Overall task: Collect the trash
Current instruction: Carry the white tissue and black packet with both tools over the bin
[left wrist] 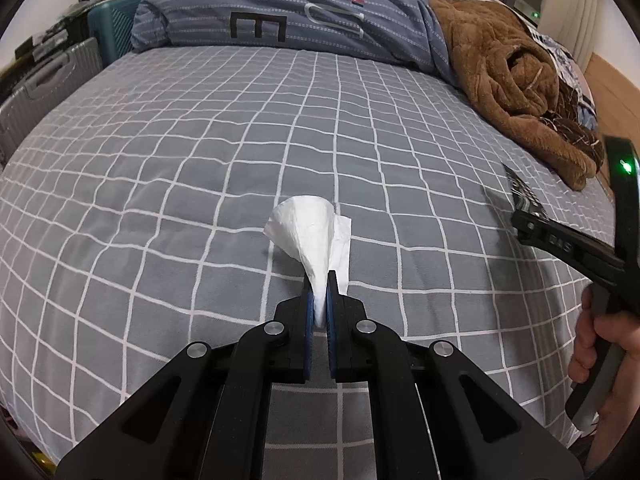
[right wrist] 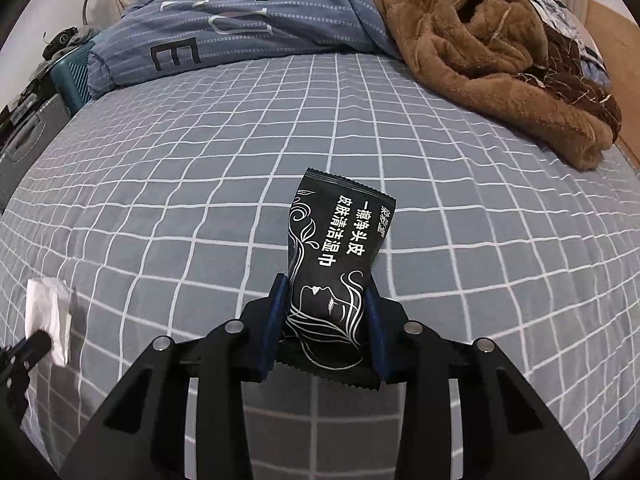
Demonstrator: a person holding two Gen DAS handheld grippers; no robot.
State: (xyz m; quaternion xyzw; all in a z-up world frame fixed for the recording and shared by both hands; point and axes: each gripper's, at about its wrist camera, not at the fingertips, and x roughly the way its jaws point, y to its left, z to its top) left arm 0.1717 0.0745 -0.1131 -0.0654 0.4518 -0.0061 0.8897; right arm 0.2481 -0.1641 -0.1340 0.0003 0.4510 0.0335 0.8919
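Item 1. Left hand-held black two-finger gripper with blue pads (left wrist: 319,280): jaws pressed together on a crumpled white paper tissue (left wrist: 310,232). The tissue fans out past the fingertips toward 12 o'clock in the left wrist view, above the bed sheet. In the right wrist view the same tissue (right wrist: 47,314) shows at 8 o'clock, with the gripper tip at its lower edge.

Item 2. Right hand-held black two-finger gripper with blue pads (right wrist: 326,292): jaws pinching a black foil sachet printed with white Chinese characters and a line-drawn face (right wrist: 334,264). The sachet sits between the pads and stands out toward 12 o'clock, lifted clear of the sheet. In the left wrist view this gripper (left wrist: 524,200) enters at 3 o'clock, gripped by a bare hand (left wrist: 604,344).

Item 3. Grey bed sheet with white grid lines (left wrist: 200,160): covers the mattress and fills both views.

Item 4. Blue-grey striped quilt with large letters (left wrist: 280,12): bunched at 12 o'clock.

Item 5. Brown plush fleece garment (left wrist: 504,72): heaped at 2 o'clock, touching the quilt.

Item 6. Grey hard-shell suitcase (left wrist: 44,88) and teal ribbed case (left wrist: 112,28): beside the bed at 10 o'clock.
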